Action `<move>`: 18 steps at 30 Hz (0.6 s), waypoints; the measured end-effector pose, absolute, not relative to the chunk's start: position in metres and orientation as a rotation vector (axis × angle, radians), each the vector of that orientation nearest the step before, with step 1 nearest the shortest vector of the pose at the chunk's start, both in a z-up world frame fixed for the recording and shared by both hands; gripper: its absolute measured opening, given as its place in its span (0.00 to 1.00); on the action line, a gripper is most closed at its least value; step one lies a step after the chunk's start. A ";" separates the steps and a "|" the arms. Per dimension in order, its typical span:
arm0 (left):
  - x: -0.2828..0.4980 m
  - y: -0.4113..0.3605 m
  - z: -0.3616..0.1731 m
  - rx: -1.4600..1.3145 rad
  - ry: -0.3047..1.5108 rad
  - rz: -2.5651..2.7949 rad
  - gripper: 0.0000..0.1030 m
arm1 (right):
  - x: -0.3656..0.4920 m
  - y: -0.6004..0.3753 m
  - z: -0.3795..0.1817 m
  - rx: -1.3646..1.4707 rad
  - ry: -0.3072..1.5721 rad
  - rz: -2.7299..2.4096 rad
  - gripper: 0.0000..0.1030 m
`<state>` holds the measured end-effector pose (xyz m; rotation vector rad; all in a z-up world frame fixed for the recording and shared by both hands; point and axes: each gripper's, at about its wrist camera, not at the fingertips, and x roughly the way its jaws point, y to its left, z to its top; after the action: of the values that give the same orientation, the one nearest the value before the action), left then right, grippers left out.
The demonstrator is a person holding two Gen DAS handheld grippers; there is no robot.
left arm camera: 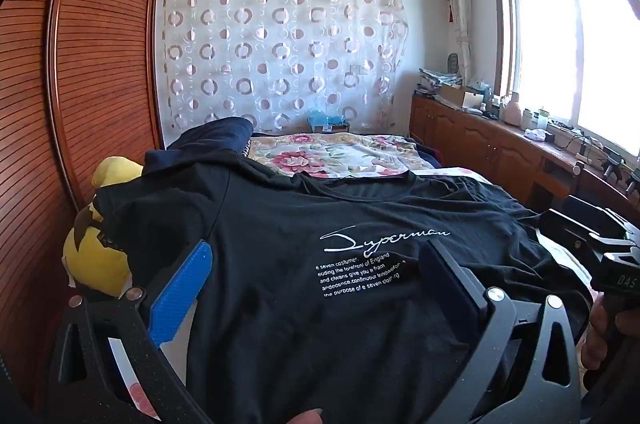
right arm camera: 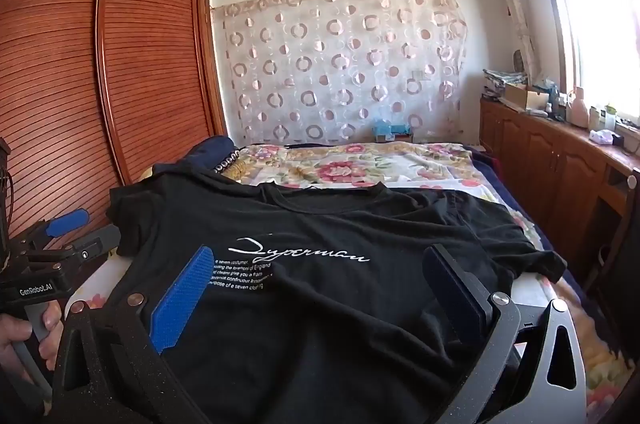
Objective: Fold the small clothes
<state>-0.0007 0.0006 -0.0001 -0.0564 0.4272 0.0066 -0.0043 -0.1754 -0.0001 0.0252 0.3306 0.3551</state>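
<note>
A black T-shirt (left arm camera: 304,256) with white script lettering lies spread face up on the bed, collar toward the far wall; it also fills the right wrist view as the T-shirt (right arm camera: 320,264). My left gripper (left arm camera: 316,252) hovers over the shirt's left half, jaws wide open, nothing between its blue pads. My right gripper (right arm camera: 320,260) hovers over the shirt's right half, also wide open and empty. Each gripper shows at the edge of the other's view, the right gripper (left arm camera: 600,244) and the left gripper (right arm camera: 76,228), both held by a hand.
A floral blanket (left arm camera: 340,154) covers the bed beyond the shirt. A yellow plush toy (left arm camera: 96,256) lies at the bed's left edge by the slatted wardrobe (left arm camera: 80,64). A dark garment (left arm camera: 216,132) lies behind the shirt. A cluttered wooden cabinet (right arm camera: 560,152) runs under the window.
</note>
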 end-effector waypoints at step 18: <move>-0.003 0.004 -0.001 -0.038 0.423 0.021 1.00 | -0.010 -0.175 0.001 0.038 0.317 0.347 1.00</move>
<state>-0.0032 0.0036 -0.0005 -0.0381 0.4230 0.0206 -0.0099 -0.1750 0.0013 0.0378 0.3170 0.3474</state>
